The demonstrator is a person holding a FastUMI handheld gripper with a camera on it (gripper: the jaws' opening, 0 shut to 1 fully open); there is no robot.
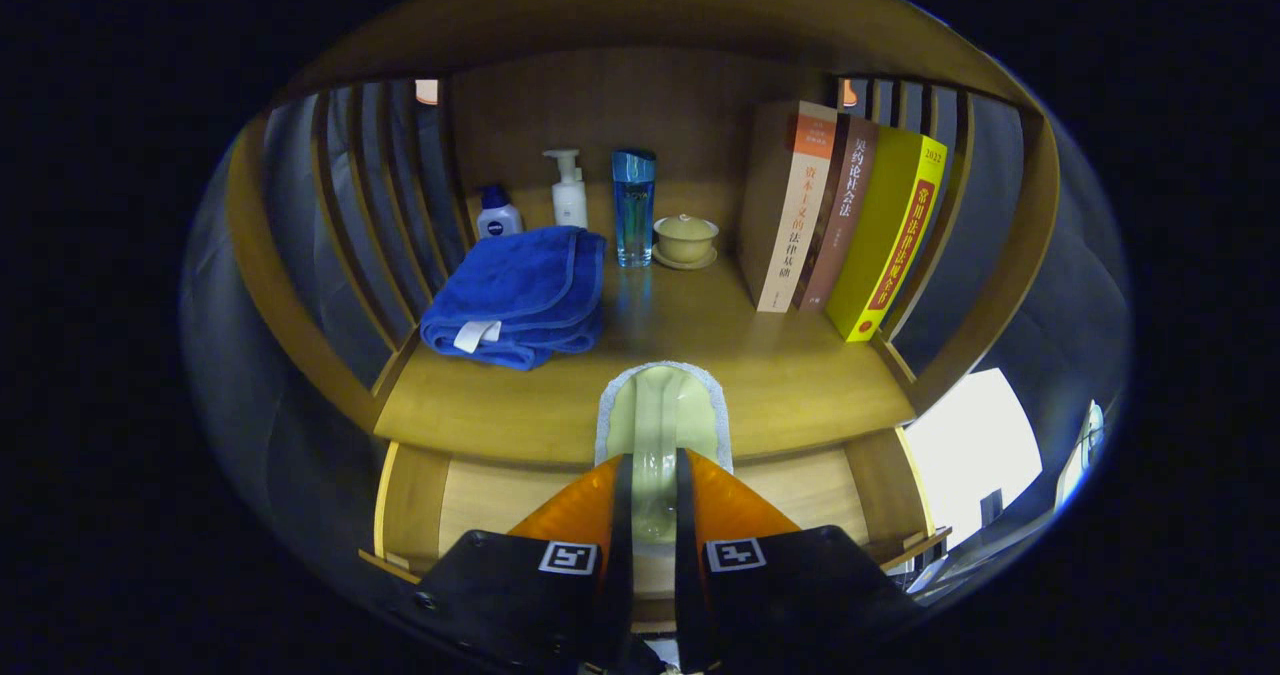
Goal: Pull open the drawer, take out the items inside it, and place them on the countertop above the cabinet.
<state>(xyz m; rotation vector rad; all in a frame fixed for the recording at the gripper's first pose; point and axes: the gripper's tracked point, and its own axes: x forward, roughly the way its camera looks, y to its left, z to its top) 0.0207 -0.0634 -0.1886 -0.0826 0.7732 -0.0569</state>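
A wooden worktop sits above an open drawer, fenced by slatted sides. From left to right along it: a folded blue towel with small bottles behind, a tall blue bottle, a lidded cup, and three upright books. Bare wood lies open at the front centre. A pale sponge pad points lengthwise away, over the worktop's front edge. The gripper fingers are clenched narrowly, grasping its near end.

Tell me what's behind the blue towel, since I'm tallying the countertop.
Behind the blue towel stand a small blue-capped bottle and a white pump bottle; the towel hides their bases. The gripper grips a pale cloth.
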